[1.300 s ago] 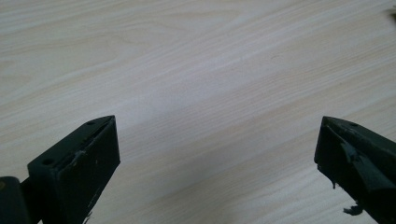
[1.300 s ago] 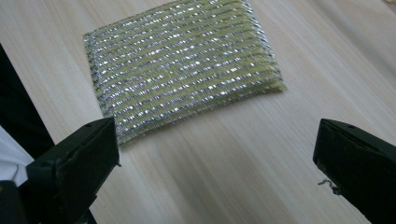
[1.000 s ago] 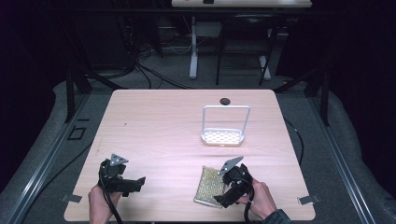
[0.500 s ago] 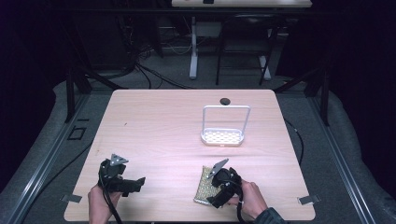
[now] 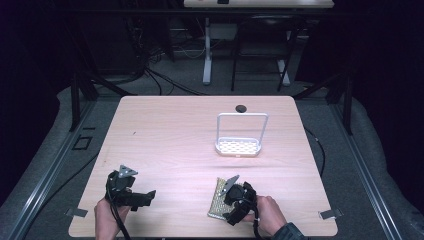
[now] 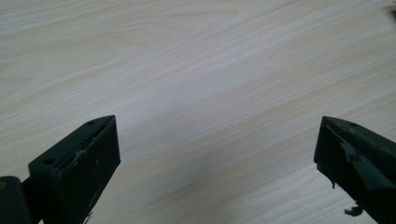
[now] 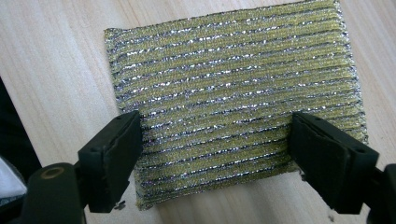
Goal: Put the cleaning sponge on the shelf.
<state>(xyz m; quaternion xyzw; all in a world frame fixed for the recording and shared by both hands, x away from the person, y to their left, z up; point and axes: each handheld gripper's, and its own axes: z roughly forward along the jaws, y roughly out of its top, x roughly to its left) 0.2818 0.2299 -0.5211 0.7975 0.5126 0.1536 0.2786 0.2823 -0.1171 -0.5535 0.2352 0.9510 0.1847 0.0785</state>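
Over on the wooden table [image 5: 165, 135] there is not much about: one small white rack [image 5: 239, 135] with a tall wire hoop stands right of the middle, and one little dark disc [image 5: 241, 108] lies behind it near the far edge, both well apart from the hands. Nothing stands between them and the near edge, where one scouring pad [image 5: 218, 199], yellow with glittery silver stripes, lies flat on the wood. The right gripper [image 7: 215, 140] hangs over that pad with its jaws spread wide, one at each short end of it, and from above I cannot tell whether they touch it. The person's right hand [image 5: 265, 216] grips it from behind. The left gripper [image 6: 215, 154], held in the left hand [image 5: 107, 217] at the near left corner, has its jaws wide apart too, with bare wood between them. Two grippers, one pad, one rack, one disc.
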